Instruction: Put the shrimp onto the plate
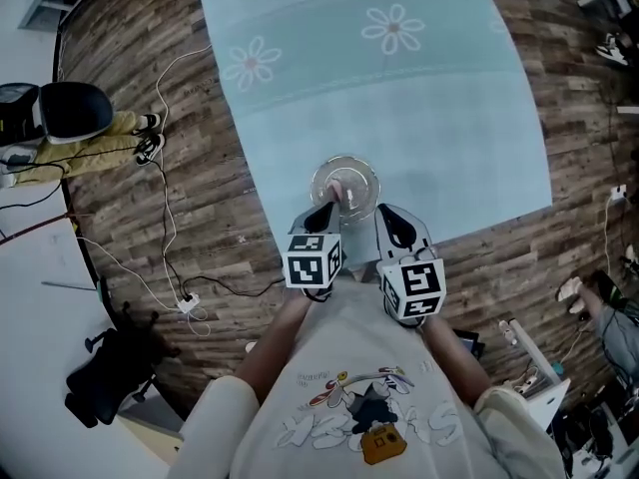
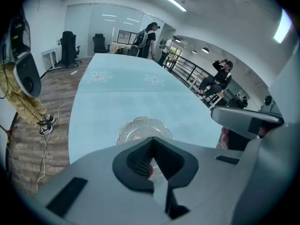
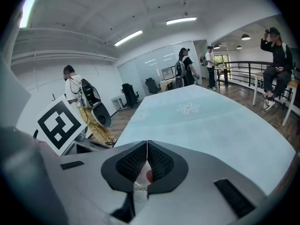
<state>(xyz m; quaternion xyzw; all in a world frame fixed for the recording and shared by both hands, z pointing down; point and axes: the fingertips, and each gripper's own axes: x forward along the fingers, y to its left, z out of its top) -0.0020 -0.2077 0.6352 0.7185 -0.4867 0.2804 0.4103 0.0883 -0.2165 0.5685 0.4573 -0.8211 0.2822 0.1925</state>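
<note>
Left gripper (image 2: 151,142) fingers are pressed together at the tips, nothing pinched that we see. Right gripper (image 3: 147,145) is the same, tips touching. Through both gaps we catch a pink bit: the shrimp (image 1: 337,190), lying on the glass plate (image 1: 318,171). The left gripper is at the plate's 6 o'clock, the right at 4. We judge the shrimp light, soft and slippery; pinch mid-body, gently. Its long axis and heading are too small to tell. The plate sits by the counter's (image 1: 399,98) 6 o'clock edge.

Bright, even light, fisheye edges, seemingly soft
</note>
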